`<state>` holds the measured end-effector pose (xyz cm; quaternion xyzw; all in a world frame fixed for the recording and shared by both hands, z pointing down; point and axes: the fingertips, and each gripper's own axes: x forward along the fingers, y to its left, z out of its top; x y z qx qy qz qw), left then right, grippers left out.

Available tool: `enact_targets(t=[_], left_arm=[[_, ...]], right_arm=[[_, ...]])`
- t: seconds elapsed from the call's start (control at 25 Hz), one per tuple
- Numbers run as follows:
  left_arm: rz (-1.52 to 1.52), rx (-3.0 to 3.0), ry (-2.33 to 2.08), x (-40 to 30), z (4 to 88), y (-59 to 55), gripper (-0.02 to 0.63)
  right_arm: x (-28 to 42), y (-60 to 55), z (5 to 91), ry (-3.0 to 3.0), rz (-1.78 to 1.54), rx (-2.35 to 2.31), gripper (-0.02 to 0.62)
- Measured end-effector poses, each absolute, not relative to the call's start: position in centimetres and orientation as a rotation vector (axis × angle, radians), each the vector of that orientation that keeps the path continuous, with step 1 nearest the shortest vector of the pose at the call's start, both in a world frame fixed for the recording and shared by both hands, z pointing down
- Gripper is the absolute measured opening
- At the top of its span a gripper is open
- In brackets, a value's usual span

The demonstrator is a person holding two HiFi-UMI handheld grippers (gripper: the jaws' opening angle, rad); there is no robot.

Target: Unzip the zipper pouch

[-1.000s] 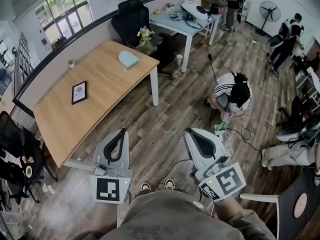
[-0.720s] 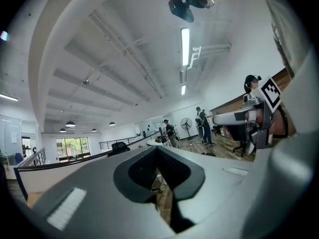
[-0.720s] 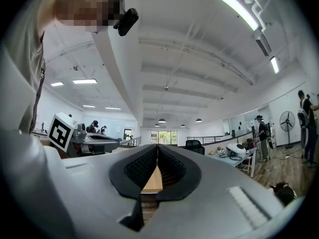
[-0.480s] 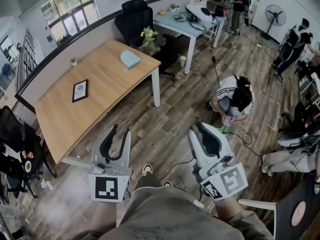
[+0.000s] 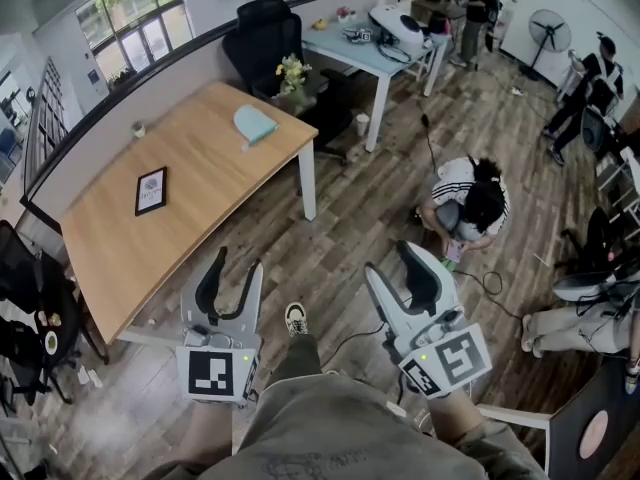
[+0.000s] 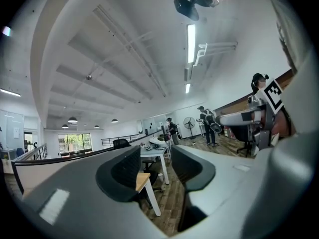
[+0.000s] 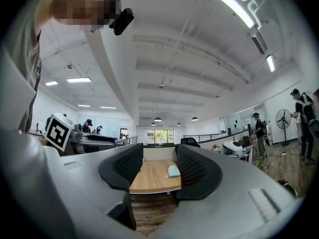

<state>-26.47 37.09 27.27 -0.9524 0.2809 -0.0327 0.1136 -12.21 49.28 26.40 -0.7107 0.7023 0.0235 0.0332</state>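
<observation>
The zipper pouch [image 5: 254, 123] is a light blue, flat pouch lying near the far right end of the wooden table [image 5: 190, 218]. It is well away from both grippers. In the right gripper view the pouch [image 7: 173, 171] shows in the distance between the jaws. My left gripper [image 5: 236, 265] and right gripper [image 5: 392, 260] are held level over the wood floor, short of the table. Both have just been opening and now stand open with nothing between their pads. The left gripper [image 6: 154, 163] looks past the table's corner.
A dark picture frame [image 5: 151, 190] and a small cup [image 5: 138, 128] are on the table. Behind it are a black office chair [image 5: 265, 33], flowers [image 5: 290, 71] and a pale desk [image 5: 375, 53]. A person crouches on the floor [image 5: 466, 196]. My shoe [image 5: 296, 318] shows below.
Both grippers' jaws have gone from shut to wide open. Both hands have moved forward toward the table, and my foot has stepped forward between them.
</observation>
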Motion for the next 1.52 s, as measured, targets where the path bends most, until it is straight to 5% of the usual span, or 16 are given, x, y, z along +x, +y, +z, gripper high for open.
enact_targets(t=[1.52], left_arm=[[-0.297, -2.855, 0.932, -15.2, 29.6, -1.3, 0.184]], right_arm=[[0.2, 7.7, 28.9, 2.415, -0.055, -2.182, 0.195]])
